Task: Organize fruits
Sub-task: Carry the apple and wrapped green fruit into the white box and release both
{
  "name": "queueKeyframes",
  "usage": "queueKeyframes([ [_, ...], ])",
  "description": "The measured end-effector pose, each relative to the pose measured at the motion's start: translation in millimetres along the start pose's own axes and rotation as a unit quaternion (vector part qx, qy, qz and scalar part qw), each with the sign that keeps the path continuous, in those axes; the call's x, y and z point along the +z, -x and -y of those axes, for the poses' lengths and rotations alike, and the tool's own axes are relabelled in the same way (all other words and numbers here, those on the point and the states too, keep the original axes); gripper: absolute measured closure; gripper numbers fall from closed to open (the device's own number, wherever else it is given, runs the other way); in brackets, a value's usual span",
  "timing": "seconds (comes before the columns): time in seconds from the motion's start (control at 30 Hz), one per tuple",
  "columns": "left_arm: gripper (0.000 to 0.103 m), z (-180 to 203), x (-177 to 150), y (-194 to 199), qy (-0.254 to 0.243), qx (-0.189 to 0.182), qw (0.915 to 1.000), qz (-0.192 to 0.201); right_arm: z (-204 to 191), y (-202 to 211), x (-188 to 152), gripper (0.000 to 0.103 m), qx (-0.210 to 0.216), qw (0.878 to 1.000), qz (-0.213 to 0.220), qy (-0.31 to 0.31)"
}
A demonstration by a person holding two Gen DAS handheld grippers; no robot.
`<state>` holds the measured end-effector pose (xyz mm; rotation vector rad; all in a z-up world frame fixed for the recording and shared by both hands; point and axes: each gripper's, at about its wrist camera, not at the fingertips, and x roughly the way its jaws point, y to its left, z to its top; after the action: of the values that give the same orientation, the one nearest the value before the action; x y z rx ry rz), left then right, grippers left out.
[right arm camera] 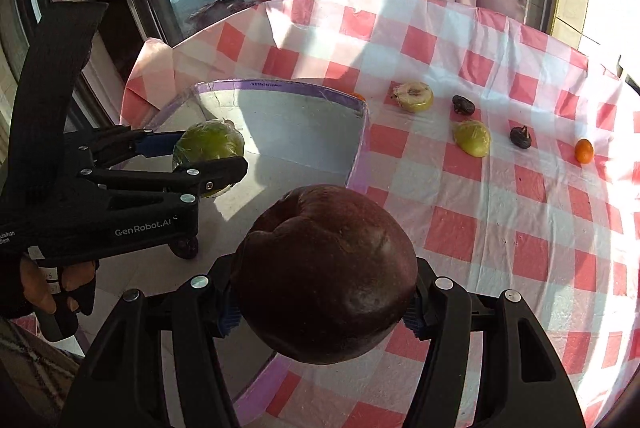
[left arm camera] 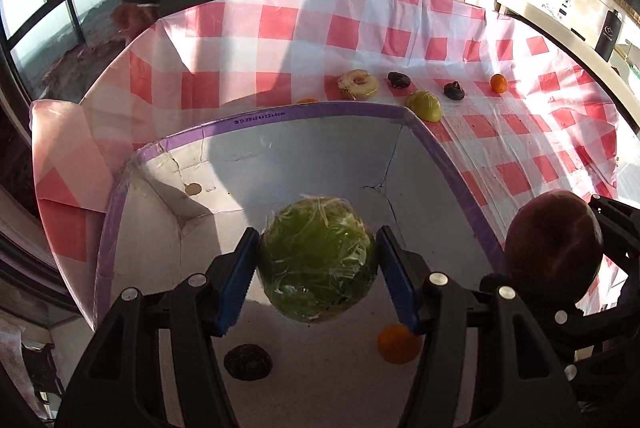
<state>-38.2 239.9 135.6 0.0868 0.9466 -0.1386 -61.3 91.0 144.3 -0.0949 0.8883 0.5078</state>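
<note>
My left gripper (left arm camera: 318, 260) is shut on a plastic-wrapped green fruit (left arm camera: 318, 262) and holds it above the inside of a white box with a purple rim (left arm camera: 320, 110). The same gripper and green fruit (right arm camera: 208, 148) show in the right wrist view. On the box floor lie a small orange (left arm camera: 398, 344) and a dark dried fruit (left arm camera: 248, 362). My right gripper (right arm camera: 320, 304) is shut on a large dark red apple (right arm camera: 324, 276), held over the box's right rim (right arm camera: 358, 164); the apple (left arm camera: 554, 248) shows at right in the left wrist view.
On the red-and-white checked cloth (right arm camera: 480, 208) lie a cut apple half (right arm camera: 414, 96), a wrapped green piece (right arm camera: 472, 138), two dark dried fruits (right arm camera: 463, 105) (right arm camera: 521, 137) and a small orange (right arm camera: 584, 151). Windows stand beyond the table's far edge.
</note>
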Motion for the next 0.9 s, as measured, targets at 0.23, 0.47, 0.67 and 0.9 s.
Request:
queueKeyframes([
  [0.23, 0.043, -55, -26, -21, 0.052, 0.051, 0.9958, -0.056, -33, -14, 14, 0.043, 0.011, 0.999, -0.001, 0.052],
  [0.47, 0.043, -59, -31, -37, 0.051, 0.054, 0.9939, -0.082, -70, -28, 6, 0.043, 0.052, 0.989, -0.042, 0.133],
  [0.67, 0.042, -57, -38, -54, 0.047, 0.06, 0.9907, -0.113, -104, -70, -19, 0.043, 0.114, 0.957, -0.169, 0.204],
  [0.9, 0.041, -53, -38, -64, 0.039, 0.057, 0.9896, -0.126, -109, -83, -21, 0.042, 0.103, 0.947, -0.213, 0.217],
])
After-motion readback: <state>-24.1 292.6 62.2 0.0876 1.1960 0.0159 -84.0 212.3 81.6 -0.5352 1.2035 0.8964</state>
